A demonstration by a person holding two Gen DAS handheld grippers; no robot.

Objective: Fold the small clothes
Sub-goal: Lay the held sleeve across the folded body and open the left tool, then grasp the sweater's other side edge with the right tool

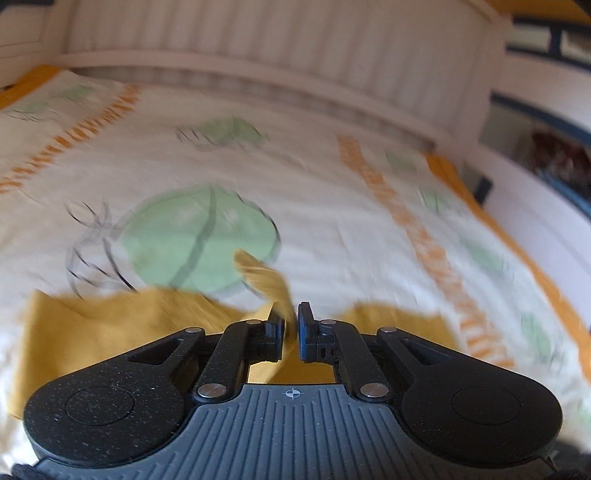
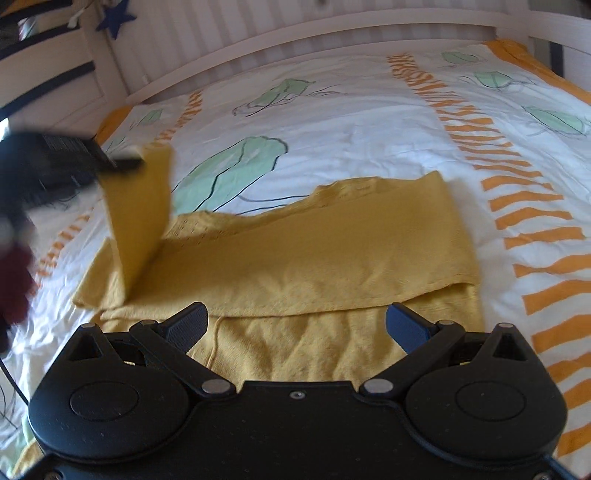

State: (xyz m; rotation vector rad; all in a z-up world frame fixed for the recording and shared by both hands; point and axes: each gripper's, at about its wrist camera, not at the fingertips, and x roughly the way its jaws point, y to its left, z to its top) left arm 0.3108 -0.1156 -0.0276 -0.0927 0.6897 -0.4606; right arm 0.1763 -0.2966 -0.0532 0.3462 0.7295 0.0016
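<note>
We see a mustard-yellow knit sweater [image 2: 314, 251] lying partly folded on the bed's patterned duvet [image 2: 351, 122], near the bed's near edge. Our left claw [image 1: 291, 321] is pressed together, pinching the sweater's sleeve [image 2: 138, 218], which stands lifted off the garment at its left end; this view is blurred. Our right claw [image 2: 297, 326] is spread wide, empty, hovering over the sweater's near part. A white slatted headboard [image 2: 295, 26] runs along the bed's far edge.

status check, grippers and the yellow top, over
Left gripper shut on sleeve, lifted off the bed. Right gripper open, empty, above yellow top. Top part folded. Nothing in the way.
</note>
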